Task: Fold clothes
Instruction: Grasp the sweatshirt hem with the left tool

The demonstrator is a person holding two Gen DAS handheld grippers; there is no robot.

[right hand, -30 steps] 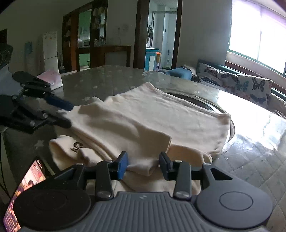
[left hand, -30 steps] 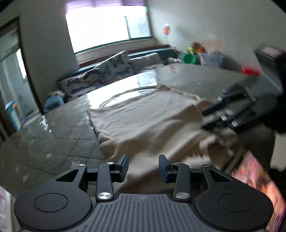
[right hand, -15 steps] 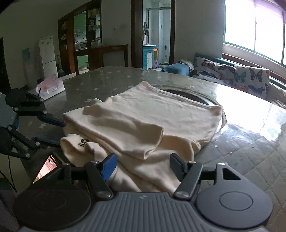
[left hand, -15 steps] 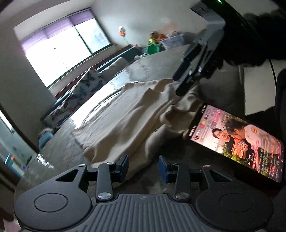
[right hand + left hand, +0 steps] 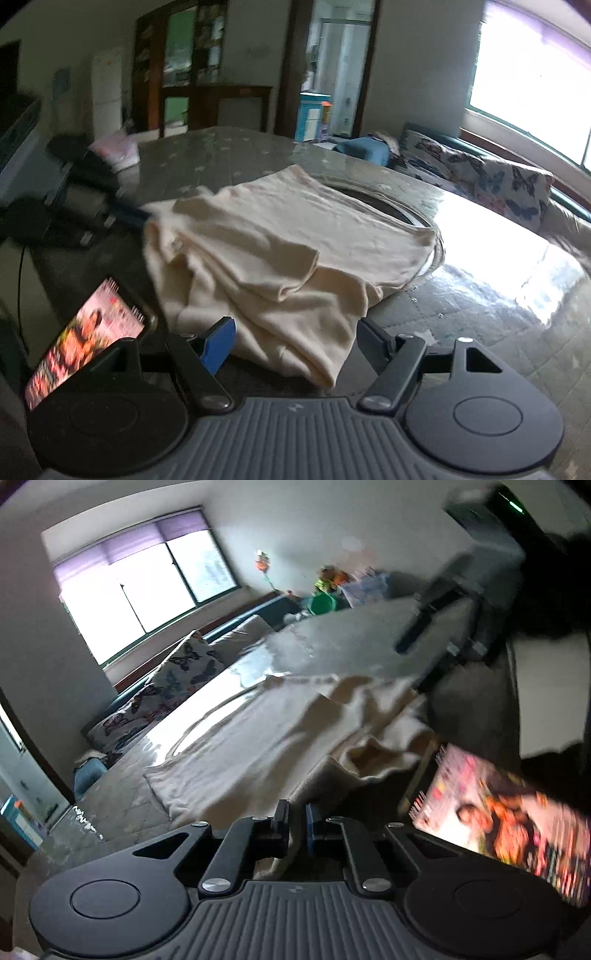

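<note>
Pinching a fold of the cream garment (image 5: 258, 738) heaped near the table's (image 5: 480, 295) near edge, your left gripper (image 5: 296, 825) has just clamped shut while your right gripper (image 5: 295, 332), just spread, holds nothing, so next carry that fold across

You have a lit smartphone (image 5: 83, 332) lying at the near left edge of the quilted tabletop (image 5: 480, 314), a pink bag (image 5: 116, 151) at its far left edge, and a butterfly-print sofa (image 5: 491, 181) under the bright window (image 5: 147, 583) beyond its right edge
</note>
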